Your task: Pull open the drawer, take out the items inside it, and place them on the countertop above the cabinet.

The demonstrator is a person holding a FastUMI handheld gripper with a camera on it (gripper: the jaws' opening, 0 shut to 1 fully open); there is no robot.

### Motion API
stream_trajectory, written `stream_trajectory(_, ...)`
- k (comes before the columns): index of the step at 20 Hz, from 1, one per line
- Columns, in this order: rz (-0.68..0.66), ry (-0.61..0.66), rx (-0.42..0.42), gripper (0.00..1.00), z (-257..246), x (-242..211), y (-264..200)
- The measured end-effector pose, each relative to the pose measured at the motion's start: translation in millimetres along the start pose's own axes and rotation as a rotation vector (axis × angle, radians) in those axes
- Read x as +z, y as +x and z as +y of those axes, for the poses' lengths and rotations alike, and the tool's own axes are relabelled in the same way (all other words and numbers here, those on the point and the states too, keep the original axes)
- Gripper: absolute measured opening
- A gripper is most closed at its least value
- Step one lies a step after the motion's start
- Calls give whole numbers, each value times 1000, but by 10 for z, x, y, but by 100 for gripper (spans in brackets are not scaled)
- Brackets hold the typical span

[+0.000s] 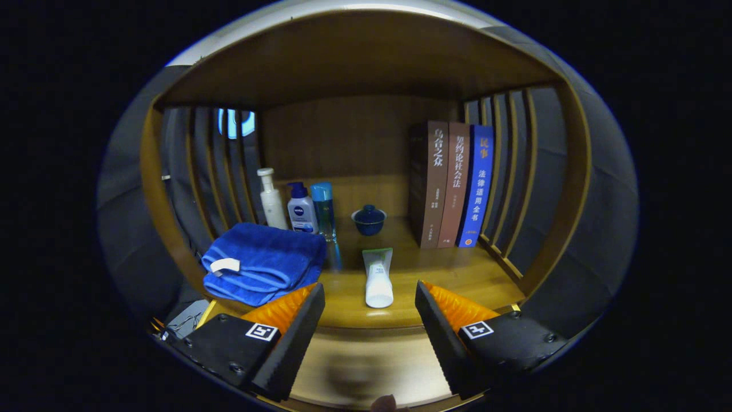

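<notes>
A white tube (378, 279) with a green end lies on the wooden countertop (452, 274), just ahead of my fingers and between their lines. My gripper (370, 296) is open and holds nothing; its black pads (297, 337) with orange backs stand wide apart near the countertop's front edge. Below the fingers a pale wooden surface (366, 360) shows; I cannot tell whether it is the drawer. A folded blue towel (263, 262) rests on the countertop just beyond the left finger.
At the back left stand a white pump bottle (271, 199), a white-and-blue lotion bottle (301, 209) and a clear blue bottle (323, 210). A dark blue lidded cup (369, 220) sits mid-back. Three upright books (454, 184) lean against the right slatted wall (514, 171).
</notes>
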State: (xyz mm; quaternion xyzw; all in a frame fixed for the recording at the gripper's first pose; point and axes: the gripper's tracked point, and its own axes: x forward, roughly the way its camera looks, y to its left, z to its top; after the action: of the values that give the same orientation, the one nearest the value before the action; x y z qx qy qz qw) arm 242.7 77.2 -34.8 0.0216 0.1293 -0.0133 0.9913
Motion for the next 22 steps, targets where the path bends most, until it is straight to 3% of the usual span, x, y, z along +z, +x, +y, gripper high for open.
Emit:
stream_trajectory(10, -130, -10, 32, 100, 105, -607, -1107)
stream_trajectory(22, -235, -1, 17, 100, 147, -1375, -1725)
